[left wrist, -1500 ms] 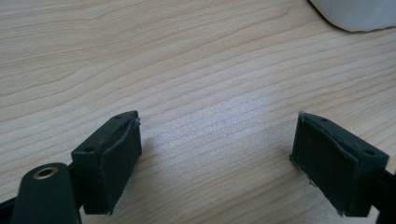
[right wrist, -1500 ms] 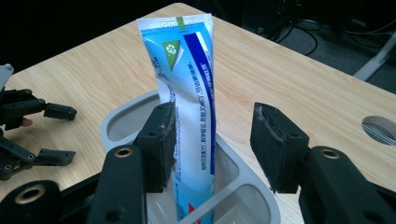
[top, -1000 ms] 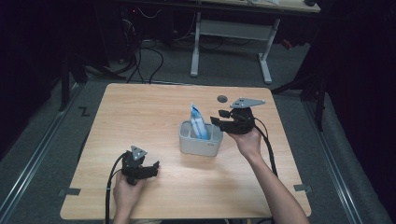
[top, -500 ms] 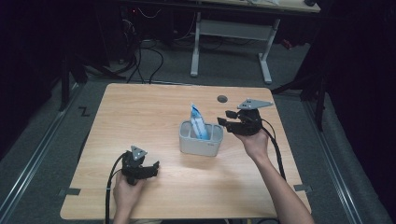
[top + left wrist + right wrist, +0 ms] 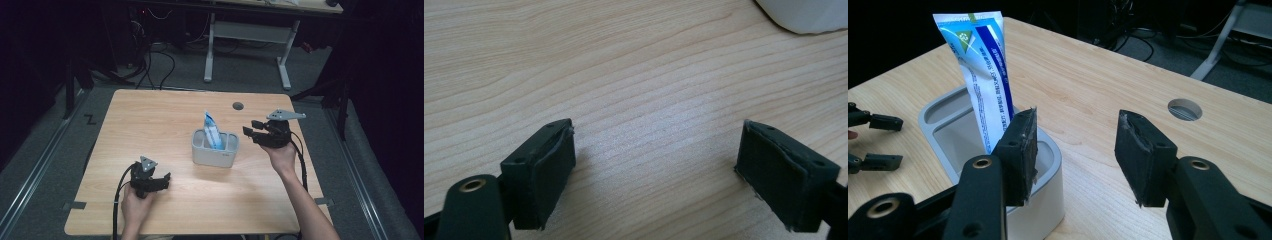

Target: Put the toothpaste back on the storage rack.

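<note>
Seen from above, a grey holder (image 5: 215,149) sits near the middle of a light wood table (image 5: 150,120), w/ a white-and-blue tube (image 5: 212,131) standing upright in it, crimped end up, leaning slightly. From the right gripper view the tube (image 5: 985,75) occupies the holder's (image 5: 943,132) compartment on the side nearer that gripper, and the adjoining compartments look bare. The right gripper (image 5: 253,128), held in the person's right hand (image 5: 281,152), hovers just beside the holder on its right, above the tabletop, jaws spread wide and gripping nothing; its own camera shows the two black pads (image 5: 1023,155) apart, w/ one overlapping the holder's rim in the picture, though contact can't be judged. The grey three-cornered plate (image 5: 285,115) tops that gripper, and a cable (image 5: 301,160) trails back along the forearm. The left gripper (image 5: 164,180) rests low at the table's near edge, well apart from the holder on its left and toward the person, clasped in the left hand (image 5: 134,204). Its jaws also stand wide, approx. as far apart as they look able to go, w/ bare wood grain between the pads (image 5: 546,170) and a corner of the holder (image 5: 809,15) at the top of that view. Beyond the holder, a round cable hole (image 5: 238,106) marks the table's far side.
</note>
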{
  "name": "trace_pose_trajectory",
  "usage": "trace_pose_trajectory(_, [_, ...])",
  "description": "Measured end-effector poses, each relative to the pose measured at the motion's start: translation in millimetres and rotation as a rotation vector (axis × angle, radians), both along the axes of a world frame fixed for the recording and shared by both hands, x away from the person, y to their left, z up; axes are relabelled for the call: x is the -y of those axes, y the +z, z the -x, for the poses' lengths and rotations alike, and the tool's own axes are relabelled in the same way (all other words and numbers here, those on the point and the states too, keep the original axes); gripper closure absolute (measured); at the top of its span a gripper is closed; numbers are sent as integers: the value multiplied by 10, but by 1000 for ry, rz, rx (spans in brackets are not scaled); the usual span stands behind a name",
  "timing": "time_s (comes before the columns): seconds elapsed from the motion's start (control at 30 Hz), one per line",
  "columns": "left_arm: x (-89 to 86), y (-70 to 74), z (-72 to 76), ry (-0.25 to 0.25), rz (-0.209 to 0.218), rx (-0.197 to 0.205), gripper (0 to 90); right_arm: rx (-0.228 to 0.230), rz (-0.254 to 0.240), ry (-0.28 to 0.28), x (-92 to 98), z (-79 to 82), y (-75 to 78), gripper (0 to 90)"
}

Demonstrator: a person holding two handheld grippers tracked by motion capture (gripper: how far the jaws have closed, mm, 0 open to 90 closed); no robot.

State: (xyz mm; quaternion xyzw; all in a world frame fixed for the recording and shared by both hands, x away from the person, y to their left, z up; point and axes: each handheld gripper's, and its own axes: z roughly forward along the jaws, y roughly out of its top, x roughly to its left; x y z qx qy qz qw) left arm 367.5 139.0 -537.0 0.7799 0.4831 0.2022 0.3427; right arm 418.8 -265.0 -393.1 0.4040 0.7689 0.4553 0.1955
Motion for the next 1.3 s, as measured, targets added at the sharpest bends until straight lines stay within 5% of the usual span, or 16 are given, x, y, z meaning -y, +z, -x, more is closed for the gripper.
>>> trace_pose_trajectory(0.5, [0,0,2,1,1,0,161,19,35,-43,137,96,-38,516])
trace_pose_trajectory(1.3, [0,0,3,1,0,0,160,-1,10,-89,336,212,-181,518])
